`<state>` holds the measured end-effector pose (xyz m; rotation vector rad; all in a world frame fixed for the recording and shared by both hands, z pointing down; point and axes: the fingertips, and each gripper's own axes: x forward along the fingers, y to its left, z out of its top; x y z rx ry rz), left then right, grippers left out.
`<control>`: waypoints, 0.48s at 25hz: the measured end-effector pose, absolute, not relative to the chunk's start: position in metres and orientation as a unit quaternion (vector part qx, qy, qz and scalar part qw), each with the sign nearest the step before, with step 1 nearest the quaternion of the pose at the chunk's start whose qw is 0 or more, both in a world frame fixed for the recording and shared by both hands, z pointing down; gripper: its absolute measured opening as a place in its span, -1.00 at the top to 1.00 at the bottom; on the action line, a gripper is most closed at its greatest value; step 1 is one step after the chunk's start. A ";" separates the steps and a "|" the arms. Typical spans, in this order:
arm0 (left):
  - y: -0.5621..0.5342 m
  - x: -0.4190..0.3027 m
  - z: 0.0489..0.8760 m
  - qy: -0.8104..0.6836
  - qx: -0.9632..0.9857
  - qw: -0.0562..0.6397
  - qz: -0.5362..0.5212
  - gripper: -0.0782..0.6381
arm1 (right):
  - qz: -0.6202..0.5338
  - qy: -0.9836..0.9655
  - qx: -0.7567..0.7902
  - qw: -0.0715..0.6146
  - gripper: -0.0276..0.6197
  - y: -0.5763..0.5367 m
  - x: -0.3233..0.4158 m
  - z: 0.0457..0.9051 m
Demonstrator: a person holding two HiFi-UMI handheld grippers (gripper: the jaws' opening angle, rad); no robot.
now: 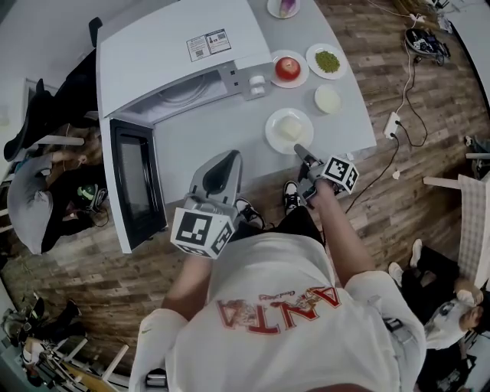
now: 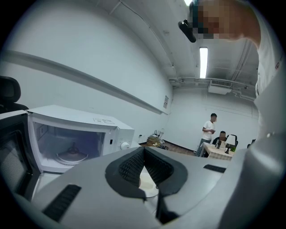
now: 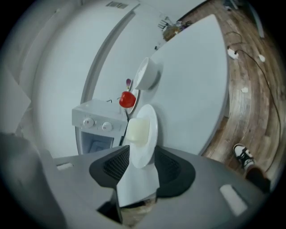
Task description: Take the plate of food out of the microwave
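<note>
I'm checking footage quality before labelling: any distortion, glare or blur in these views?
Head view: fisheye bows the table at its edges; light even, detail sharp. Left gripper view: ceiling lamp blooms white, corners vignette black, microwave clear. Right gripper view: heavy barrel curve, scene tilted sideways, plate crisp.

Grey table (image 1: 214, 145) with microwave (image 1: 172, 46), plates (image 1: 272, 139)

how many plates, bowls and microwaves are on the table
plates: 4 (apple plate, peas plate, pale block plate, plate at the far edge)
bowl: 1
microwave: 1
total: 6
</note>
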<state>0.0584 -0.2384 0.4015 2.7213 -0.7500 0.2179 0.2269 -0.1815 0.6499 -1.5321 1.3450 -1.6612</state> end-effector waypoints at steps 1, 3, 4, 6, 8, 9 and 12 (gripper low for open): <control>-0.239 0.058 0.401 -0.262 0.950 0.155 0.075 0.76 | -0.609 0.508 -0.568 0.220 0.44 -0.181 0.225 0.650; -0.239 0.056 0.400 -0.263 0.949 0.157 0.074 0.76 | -0.604 0.533 -0.573 0.149 0.40 -0.180 0.219 0.650; -0.240 0.056 0.400 -0.264 0.949 0.158 0.073 0.76 | -0.599 0.546 -0.574 0.113 0.39 -0.179 0.217 0.650; -0.240 0.055 0.401 -0.265 0.948 0.161 0.071 0.76 | -0.584 0.570 -0.576 0.039 0.37 -0.178 0.214 0.652; -0.241 0.055 0.400 -0.266 0.948 0.164 0.068 0.76 | -0.566 0.587 -0.578 -0.035 0.35 -0.175 0.213 0.656; -0.241 0.054 0.399 -0.266 0.948 0.164 0.066 0.76 | -0.556 0.593 -0.579 -0.070 0.35 -0.172 0.213 0.658; -0.242 0.052 0.393 -0.270 0.947 0.163 0.057 0.76 | -0.529 0.601 -0.585 -0.131 0.35 -0.165 0.216 0.654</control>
